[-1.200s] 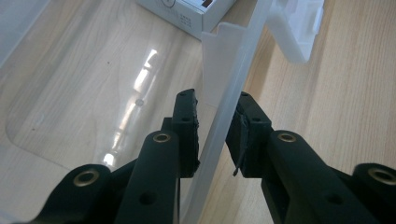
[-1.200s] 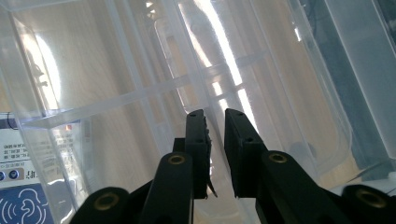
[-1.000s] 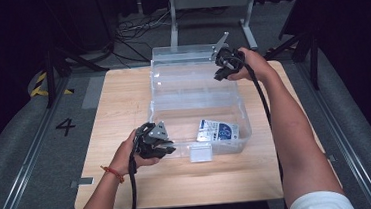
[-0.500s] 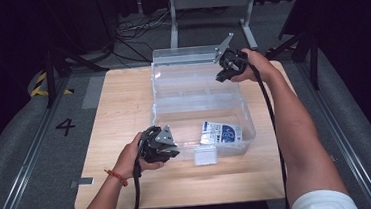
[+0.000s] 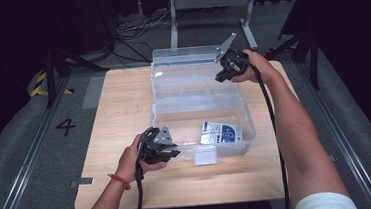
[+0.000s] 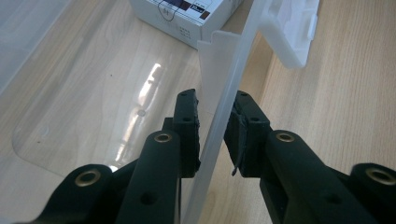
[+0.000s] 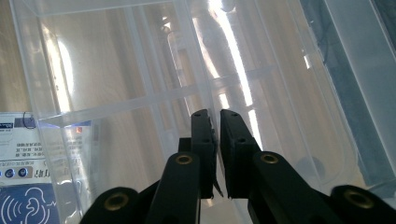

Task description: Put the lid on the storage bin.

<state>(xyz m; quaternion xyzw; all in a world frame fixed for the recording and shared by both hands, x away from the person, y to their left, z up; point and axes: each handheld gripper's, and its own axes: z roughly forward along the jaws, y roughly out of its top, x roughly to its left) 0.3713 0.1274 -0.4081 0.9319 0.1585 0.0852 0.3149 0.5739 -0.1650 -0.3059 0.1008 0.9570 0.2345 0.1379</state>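
Nearest the person, the left gripper (image 5: 170, 153) sits at the front left corner of the clear plastic box (image 5: 248, 124), which stands open in the middle of the wooden table (image 5: 118, 105). In the left gripper view its jaws straddle the box's thin front wall (image 6: 219, 116), one jaw inside and one outside; the inner jaw lies against the plastic while a thin gap shows on the outer side, so whether they truly pinch it I cannot tell. Just along that front wall, a white latch (image 5: 205, 154) hangs on the outside of the box.

Inside the box, on its floor toward the right, lies a small white and blue carton (image 5: 221, 132), flat and apart from both grippers. The left gripper view shows a corner of the same carton (image 6: 187, 18) past the wall.

Farther off, the box's lid (image 5: 186, 77) stands tilted up behind the box, hinged along the back. The right gripper (image 5: 223, 76) is at the lid's right edge, up near its top. In the right gripper view its jaws stand nearly together, a narrow slit between them, with the ribbed clear plastic (image 7: 154, 98) of the lid behind them; whether the lid's edge is caught in that slit I cannot tell.
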